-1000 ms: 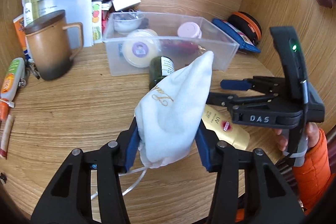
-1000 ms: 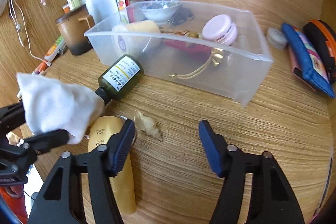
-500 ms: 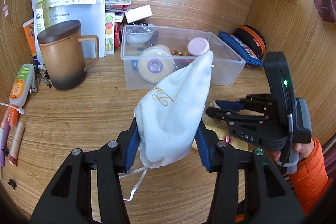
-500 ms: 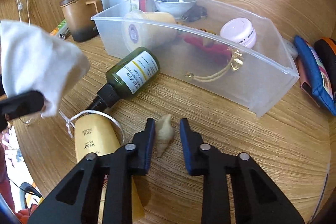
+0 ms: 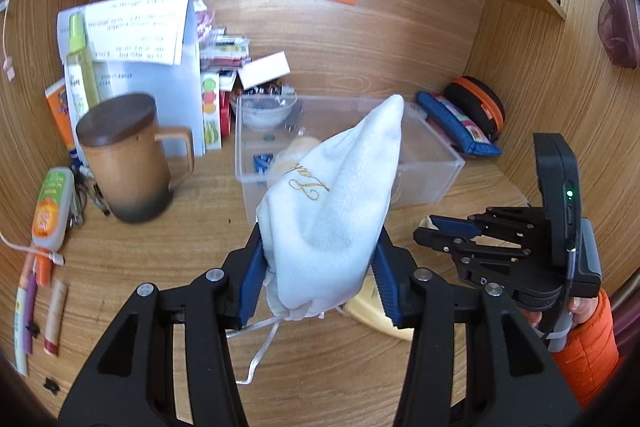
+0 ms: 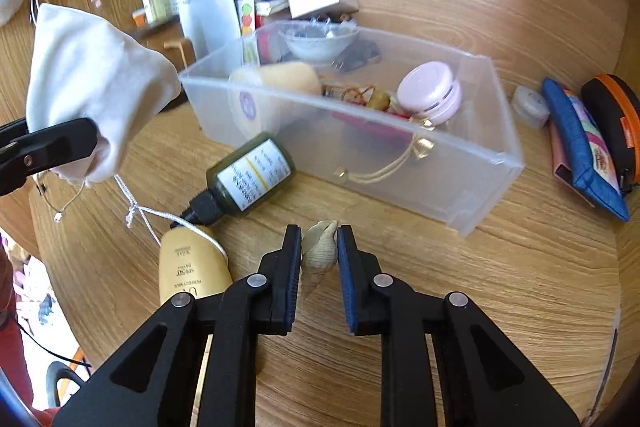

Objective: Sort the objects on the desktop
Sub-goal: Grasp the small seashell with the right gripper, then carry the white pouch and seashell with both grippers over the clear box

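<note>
My left gripper point(image 5: 316, 267) is shut on a white drawstring pouch point(image 5: 336, 203) with gold script and holds it above the desk. The pouch also shows in the right wrist view point(image 6: 92, 83) at the left. My right gripper point(image 6: 318, 251) is shut on a small beige seashell point(image 6: 320, 247) and holds it just above the wood, in front of the clear plastic box point(image 6: 472, 163). The right gripper also shows in the left wrist view point(image 5: 432, 227). A dark green bottle point(image 6: 248, 179) and a yellow sunscreen tube point(image 6: 188, 267) lie to the left of the shell.
The clear box point(image 5: 440, 163) holds a pink round case point(image 6: 432, 91), a cream jar point(image 6: 272, 83) and a small bowl point(image 6: 316, 39). A brown lidded mug point(image 5: 124, 155) stands left. A blue pouch point(image 6: 580, 143) and an orange-rimmed case point(image 6: 616, 115) lie right. Tubes and pens point(image 5: 48, 203) lie far left.
My right gripper closed on the seashell and lifted it slightly. My left gripper rose and pulled back with the pouch still held.
</note>
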### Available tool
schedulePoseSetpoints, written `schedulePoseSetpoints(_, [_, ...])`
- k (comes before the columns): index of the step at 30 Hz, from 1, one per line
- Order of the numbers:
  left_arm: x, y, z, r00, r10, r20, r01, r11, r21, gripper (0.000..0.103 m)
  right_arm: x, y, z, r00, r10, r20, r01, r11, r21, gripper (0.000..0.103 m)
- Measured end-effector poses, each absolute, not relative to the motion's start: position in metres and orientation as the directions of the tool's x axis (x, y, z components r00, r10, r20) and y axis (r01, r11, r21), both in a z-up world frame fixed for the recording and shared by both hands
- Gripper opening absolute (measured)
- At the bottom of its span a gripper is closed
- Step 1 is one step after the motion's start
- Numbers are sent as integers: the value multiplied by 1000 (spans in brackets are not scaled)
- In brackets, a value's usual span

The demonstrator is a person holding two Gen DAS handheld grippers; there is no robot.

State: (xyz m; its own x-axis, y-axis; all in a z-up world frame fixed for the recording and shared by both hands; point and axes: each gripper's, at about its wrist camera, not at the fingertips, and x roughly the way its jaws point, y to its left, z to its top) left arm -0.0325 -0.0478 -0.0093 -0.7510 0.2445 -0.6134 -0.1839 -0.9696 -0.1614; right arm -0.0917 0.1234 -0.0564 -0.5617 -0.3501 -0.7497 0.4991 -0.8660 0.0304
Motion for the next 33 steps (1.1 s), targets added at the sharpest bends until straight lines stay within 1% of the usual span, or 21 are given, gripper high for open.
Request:
schedulePoseSetpoints(11, [-43, -31, 20, -783, 241, -574, -218, -970, -109, 49, -92, 136, -25, -603, -383, -700, 495, -867, 48, 16])
schedulePoseSetpoints(16, [-48, -28, 29, -788, 252, -561, -230, -967, -111, 49, -95, 140, -15, -613, -395, -684, 496, -866, 56, 16])
schedulePoseSetpoints(26, [-71, -27, 39, -790, 250, -560, -236, -967, -98, 49, -103, 144, 1, -639, -400, -657, 492, -869, 49, 16])
schedulePoseSetpoints(33, [-95, -28, 35, -778, 241, -580, -230, -969, -94, 49, -118, 143, 4, -639, -400, -658, 489, -871, 54, 16])
